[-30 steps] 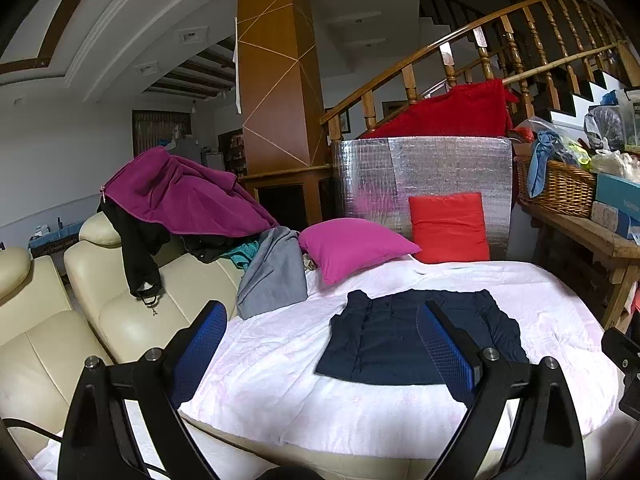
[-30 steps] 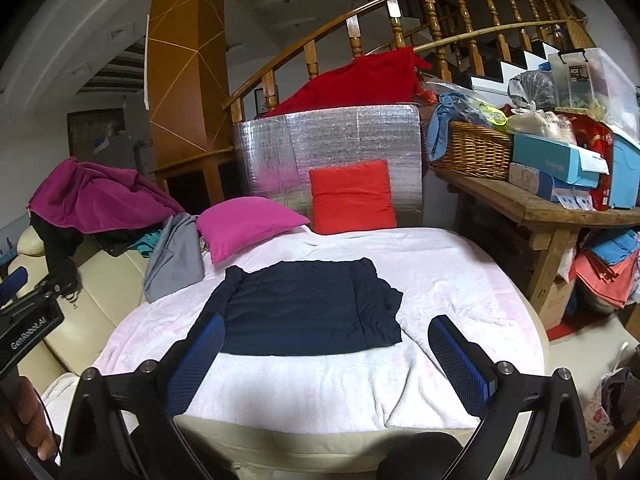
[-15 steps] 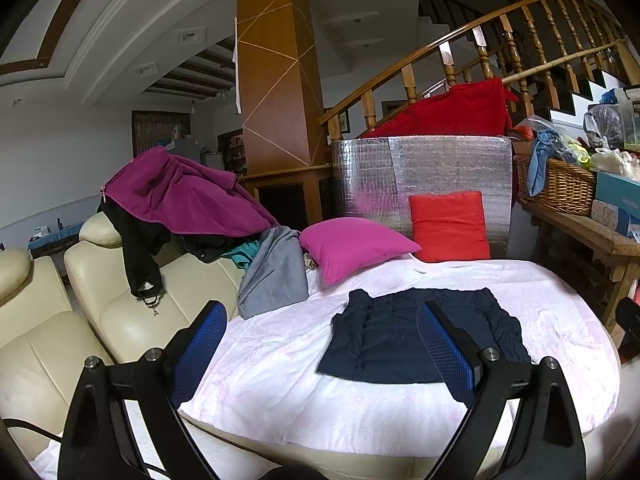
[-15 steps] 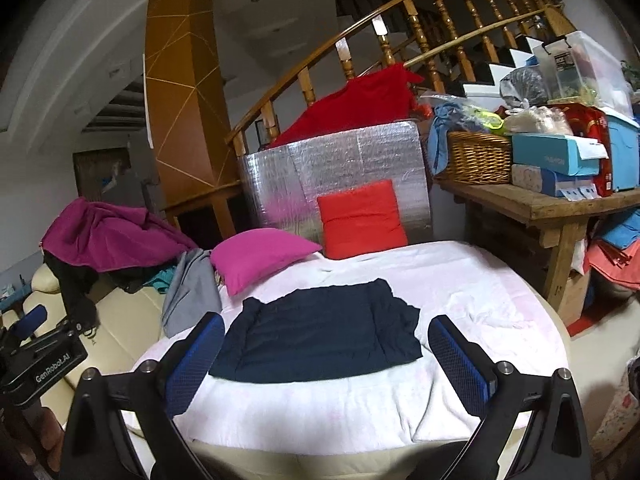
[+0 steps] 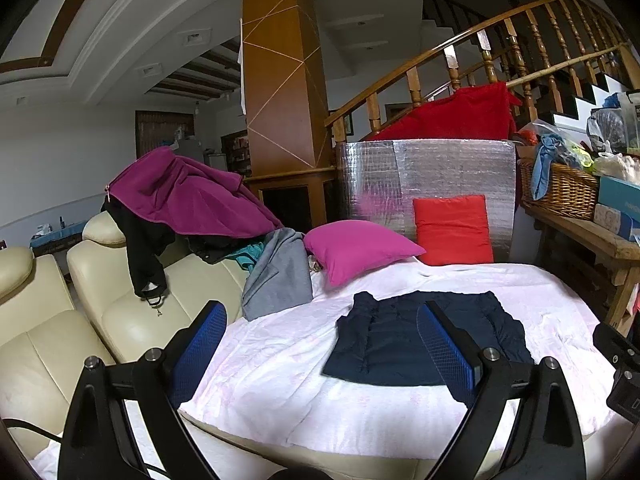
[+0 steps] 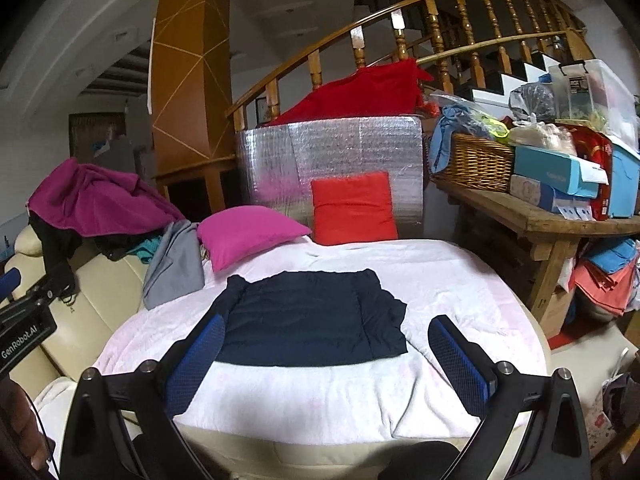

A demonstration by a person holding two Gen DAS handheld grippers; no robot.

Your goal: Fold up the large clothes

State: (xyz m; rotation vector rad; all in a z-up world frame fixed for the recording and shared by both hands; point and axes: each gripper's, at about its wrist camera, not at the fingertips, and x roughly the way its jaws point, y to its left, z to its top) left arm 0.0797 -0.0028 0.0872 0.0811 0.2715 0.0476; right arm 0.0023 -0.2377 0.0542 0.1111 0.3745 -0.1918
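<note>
Above the near edge of the bed (image 6: 460, 280), we hold both tongs, left (image 5: 320, 354) and right (image 6: 326, 364), spread and empty; next we should pinch the dark garment's (image 6: 308, 320) near corners evenly.

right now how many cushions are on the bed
2. A magenta cushion lies at the back left of the bed, beside the grey garment. A red cushion stands propped against the silver foil panel. Others could be hidden under the clothes pile.

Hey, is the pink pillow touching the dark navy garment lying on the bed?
Apart. The right wrist view shows a strip of white bed cover between the pink pillow and the navy garment.
</note>
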